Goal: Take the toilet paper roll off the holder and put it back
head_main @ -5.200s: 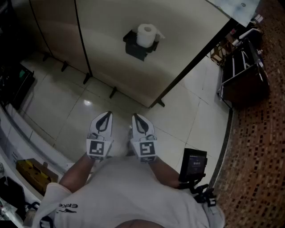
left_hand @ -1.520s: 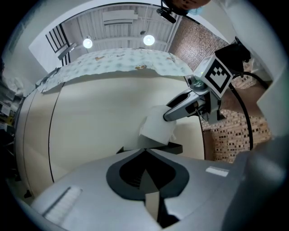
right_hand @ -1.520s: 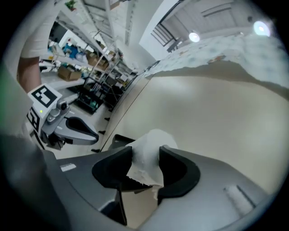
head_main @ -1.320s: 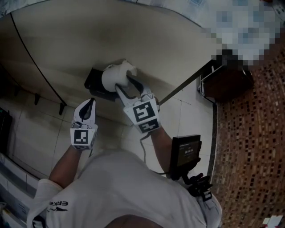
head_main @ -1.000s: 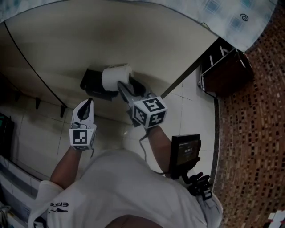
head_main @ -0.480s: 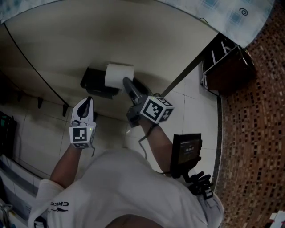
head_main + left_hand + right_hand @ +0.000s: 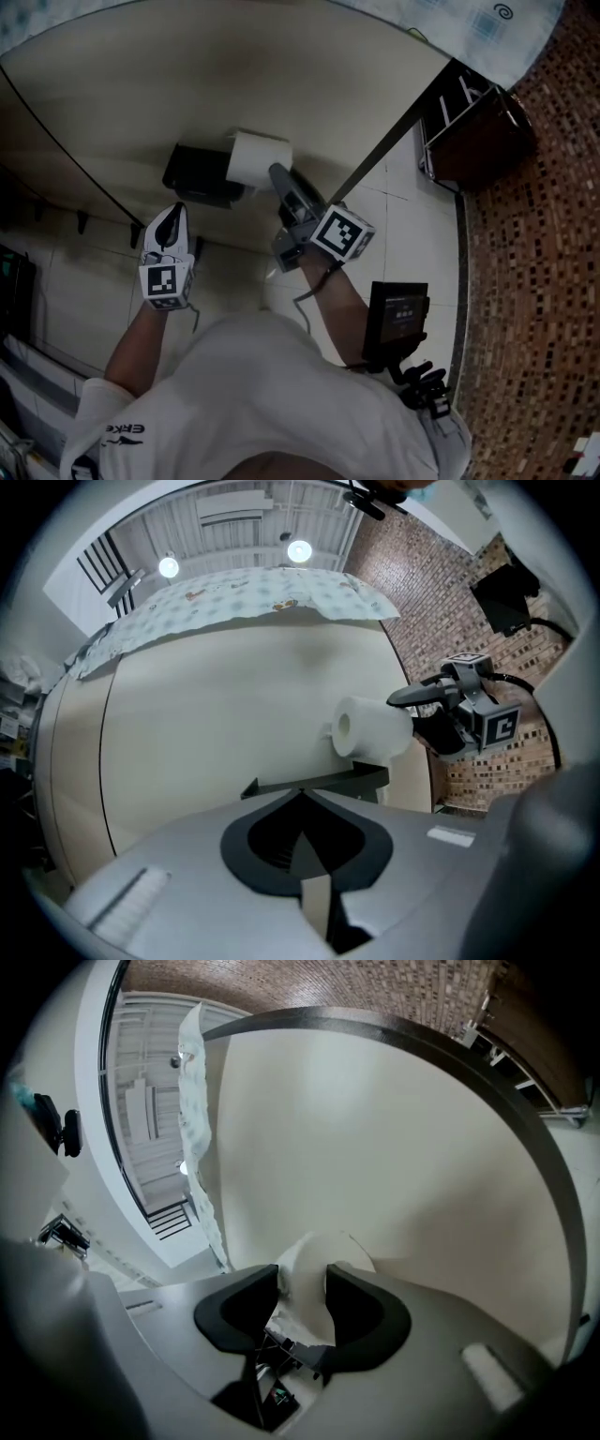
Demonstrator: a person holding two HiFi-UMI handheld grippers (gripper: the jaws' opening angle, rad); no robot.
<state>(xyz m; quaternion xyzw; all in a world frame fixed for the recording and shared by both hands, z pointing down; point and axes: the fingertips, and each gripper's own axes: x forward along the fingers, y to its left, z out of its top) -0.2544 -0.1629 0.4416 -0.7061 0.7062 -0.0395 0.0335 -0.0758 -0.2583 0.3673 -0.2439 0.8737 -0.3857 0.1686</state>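
The white toilet paper roll [image 7: 259, 158] lies on its side at the right end of the black wall holder [image 7: 201, 175]. My right gripper [image 7: 279, 178] reaches up from below right and is shut on the roll's right end; white paper [image 7: 309, 1274] fills the gap between its dark pads. In the left gripper view the roll [image 7: 373, 728] sits just above the holder's shelf [image 7: 323, 782], hollow core facing left, with the right gripper [image 7: 433, 714] at its far end. I cannot tell whether roll and shelf touch. My left gripper [image 7: 170, 228] hangs shut and empty below the holder.
The holder is fixed to a beige partition wall [image 7: 281, 66] with a dark post [image 7: 386, 141] at its right edge. A dark rack [image 7: 473, 122] stands on the white tiles to the right, beside mosaic flooring [image 7: 534, 281]. A black device [image 7: 398, 323] hangs at the person's waist.
The right gripper has twisted over on the roll's end, its marker cube swinging right and down. The roll has shifted slightly right of the holder. The left gripper has barely moved.
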